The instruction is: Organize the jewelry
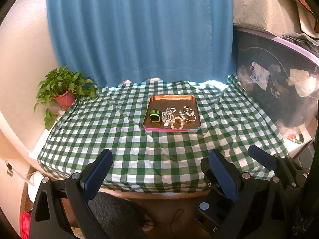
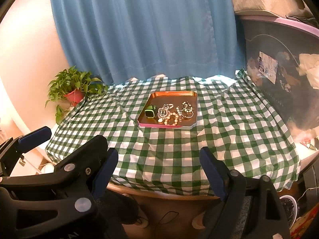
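Both grippers, the left gripper and the right gripper, hang side by side over the table's near edge, fingers spread wide, holding nothing. The jewelry lies in a tray toward the table's far edge, on the checked cloth.

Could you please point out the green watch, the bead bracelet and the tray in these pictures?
green watch [image 1: 155, 118], left wrist view, on its dark square face.
bead bracelet [image 2: 171, 119], right wrist view, on a pale bead of the loop.
tray [image 1: 171, 98], left wrist view, on its far orange rim.
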Tool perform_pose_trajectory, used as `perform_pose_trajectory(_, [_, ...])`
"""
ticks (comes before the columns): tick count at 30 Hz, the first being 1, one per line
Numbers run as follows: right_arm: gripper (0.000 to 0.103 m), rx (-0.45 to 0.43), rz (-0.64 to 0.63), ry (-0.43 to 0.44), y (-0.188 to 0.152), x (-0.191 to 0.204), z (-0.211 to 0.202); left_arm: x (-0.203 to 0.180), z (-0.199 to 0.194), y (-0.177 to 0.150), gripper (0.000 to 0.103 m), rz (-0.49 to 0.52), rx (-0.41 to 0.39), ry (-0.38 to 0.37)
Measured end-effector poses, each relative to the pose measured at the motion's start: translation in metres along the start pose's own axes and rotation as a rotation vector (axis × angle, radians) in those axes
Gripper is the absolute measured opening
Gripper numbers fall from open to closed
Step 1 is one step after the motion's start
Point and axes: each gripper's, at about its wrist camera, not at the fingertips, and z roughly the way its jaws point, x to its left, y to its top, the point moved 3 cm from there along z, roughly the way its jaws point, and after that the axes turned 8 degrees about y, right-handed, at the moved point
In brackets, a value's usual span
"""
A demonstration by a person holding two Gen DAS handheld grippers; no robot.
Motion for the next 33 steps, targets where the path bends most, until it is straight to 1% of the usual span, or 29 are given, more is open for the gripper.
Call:
perform_pose_trajectory(15, [0.081,0.026,0.011,-0.005,-0.002,-0.005,0.012,-0.008,0.013,-0.002,0.098,-0.003,0.027,0.012])
perform_pose_trajectory(22, [0.081,0.026,0.012,-0.002,-0.003,-0.006,0.014,-0.007,0.014,-0.001,0.099,-0.001,0.023,0.012])
perform_pose_trajectory(24, [0.081,0.018,0.009,-0.013,-0.003,-0.005,0.012,-0.004,0.014,-0.003,0.1,-0.002,0.013,0.019])
perform_pose_trajectory(33, [0.081,0.015,0.008,-0.013,-0.003,-0.003,0.012,-0.004,0.013,-0.004,0.1,-0.002,0.018,0.021])
